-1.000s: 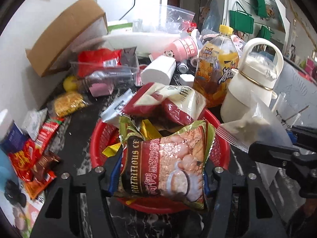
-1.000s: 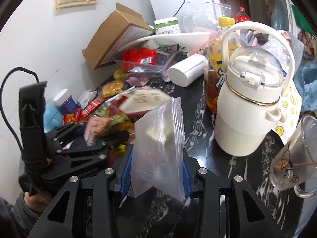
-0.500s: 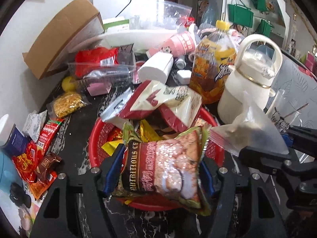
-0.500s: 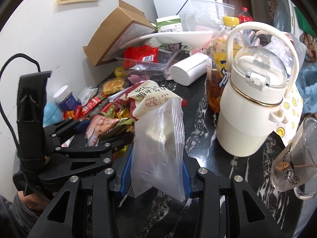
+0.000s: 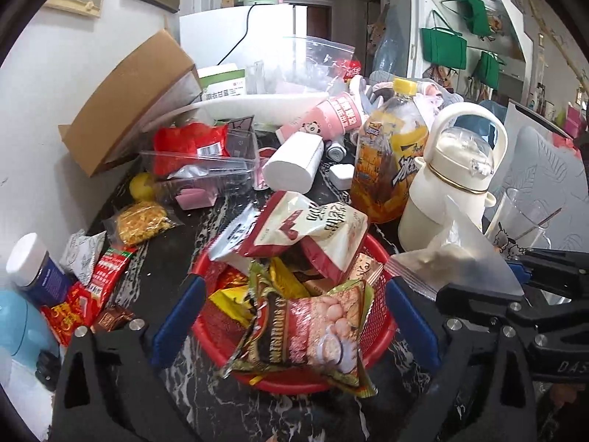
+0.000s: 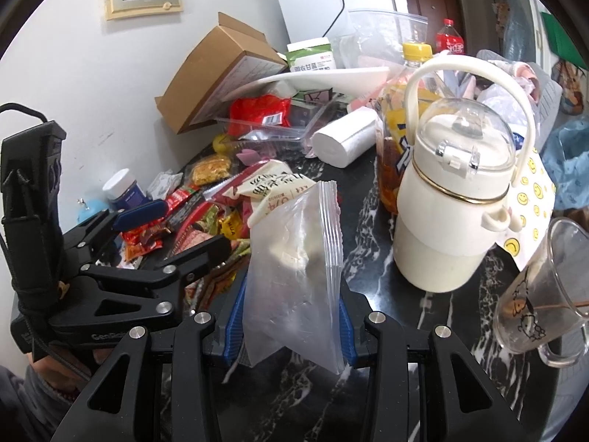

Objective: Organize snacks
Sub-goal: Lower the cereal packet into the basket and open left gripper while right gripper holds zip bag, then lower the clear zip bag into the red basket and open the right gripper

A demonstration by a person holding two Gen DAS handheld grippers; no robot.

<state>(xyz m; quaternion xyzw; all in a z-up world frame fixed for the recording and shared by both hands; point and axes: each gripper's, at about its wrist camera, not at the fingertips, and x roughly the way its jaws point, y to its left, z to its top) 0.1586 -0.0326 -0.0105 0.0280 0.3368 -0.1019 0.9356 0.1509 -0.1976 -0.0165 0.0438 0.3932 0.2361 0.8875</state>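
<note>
The left gripper (image 5: 294, 316) jaws are opening, clear of the cereal packet (image 5: 305, 335), which lies in the red basket (image 5: 379, 335), long axis running 9 to 3 o'clock. The right gripper (image 6: 291, 316) is clenched on an upright zip bag (image 6: 294, 276), zip edge at 3 o'clock.

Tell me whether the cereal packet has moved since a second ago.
Yes. The cereal packet now lies in the red basket, free of the left gripper, whose jaws are opening.
</note>
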